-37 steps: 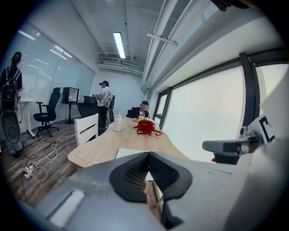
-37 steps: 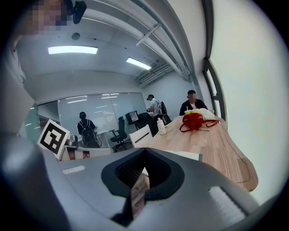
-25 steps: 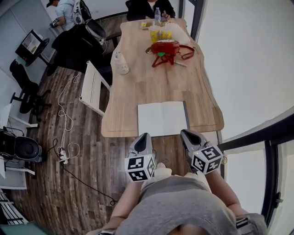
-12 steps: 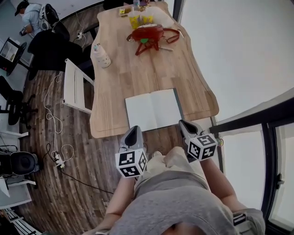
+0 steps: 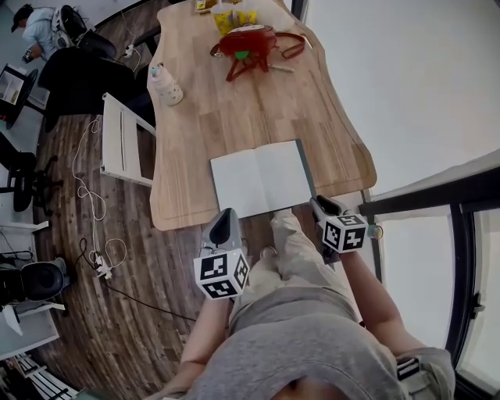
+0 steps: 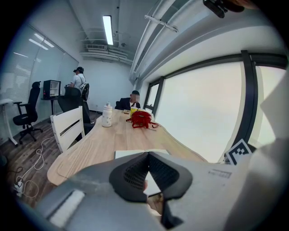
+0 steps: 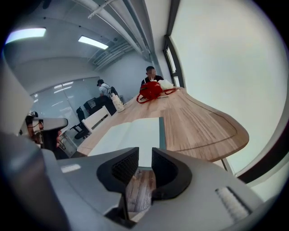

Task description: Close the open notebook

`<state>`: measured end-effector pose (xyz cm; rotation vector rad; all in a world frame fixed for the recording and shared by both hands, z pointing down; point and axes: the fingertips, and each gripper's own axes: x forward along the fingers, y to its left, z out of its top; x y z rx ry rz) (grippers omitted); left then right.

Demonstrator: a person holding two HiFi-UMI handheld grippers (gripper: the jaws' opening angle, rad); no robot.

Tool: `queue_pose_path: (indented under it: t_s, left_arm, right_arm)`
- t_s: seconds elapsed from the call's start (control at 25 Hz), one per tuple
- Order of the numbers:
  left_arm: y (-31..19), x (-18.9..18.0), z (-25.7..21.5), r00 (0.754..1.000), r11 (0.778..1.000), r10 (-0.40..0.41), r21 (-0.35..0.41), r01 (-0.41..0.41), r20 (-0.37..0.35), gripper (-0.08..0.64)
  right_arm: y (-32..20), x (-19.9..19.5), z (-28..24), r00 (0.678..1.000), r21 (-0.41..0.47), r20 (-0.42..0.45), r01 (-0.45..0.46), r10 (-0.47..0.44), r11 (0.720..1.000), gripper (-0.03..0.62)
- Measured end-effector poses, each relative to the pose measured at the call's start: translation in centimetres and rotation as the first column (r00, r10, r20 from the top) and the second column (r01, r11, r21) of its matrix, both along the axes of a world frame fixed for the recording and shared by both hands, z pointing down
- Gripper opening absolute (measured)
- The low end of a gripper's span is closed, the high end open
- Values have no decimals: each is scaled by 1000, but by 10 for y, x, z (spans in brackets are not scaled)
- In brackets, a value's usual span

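Observation:
The open notebook (image 5: pixel 258 178) lies flat near the front edge of the wooden table (image 5: pixel 234 117), white pages up, with a dark cover strip along its right side. My left gripper (image 5: pixel 226 219) hangs just short of the table edge, below the notebook's left page, jaws shut and empty. In the left gripper view the notebook (image 6: pixel 124 154) shows just past my left gripper (image 6: pixel 147 154). My right gripper (image 5: pixel 322 206) sits by the notebook's near right corner. In the right gripper view its (image 7: pixel 144 153) jaws are opening with nothing between them, and the notebook (image 7: pixel 131 133) lies ahead.
A red bag (image 5: pixel 250 43), yellow items (image 5: pixel 234 14) and a white bottle (image 5: pixel 166 84) stand at the table's far end. A white chair (image 5: pixel 125 141) is at the table's left, with cables (image 5: pixel 90 203) on the floor. A bright window wall runs along the right. People are at the far end.
Both grippers have come closer to the table's near edge. The right one has moved more and now lies by the notebook's near right corner.

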<state>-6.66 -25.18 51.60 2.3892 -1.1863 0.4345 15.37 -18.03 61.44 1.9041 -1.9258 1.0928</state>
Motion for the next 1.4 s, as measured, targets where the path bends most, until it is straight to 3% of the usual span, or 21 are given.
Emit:
queue_pose_path:
  t_s: [0.52, 0.76, 1.0, 1.2, 1.4]
  left_arm:
    - [0, 1, 6, 999, 1000, -10, -12, 11, 42, 5]
    - [-2, 8, 8, 999, 1000, 4, -13, -3, 44, 5]
    - [-4, 16, 8, 999, 1000, 19, -9, -18, 41, 5]
    - [-2, 16, 7, 999, 1000, 22, -7, -22, 42, 5]
    - [1, 15, 7, 999, 1000, 25, -6, -25, 42, 5]
  right_arm:
    - [8, 3, 59, 998, -161, 64, -10, 21, 987, 221]
    - [9, 3, 62, 996, -160, 78, -19, 32, 987, 217]
    - [7, 8, 60, 991, -156, 105, -66, 83, 985, 172]
    - [11, 22, 58, 983, -154, 88, -149, 163, 977, 38]
    - [11, 21, 49, 985, -129, 79, -144, 155, 981, 9]
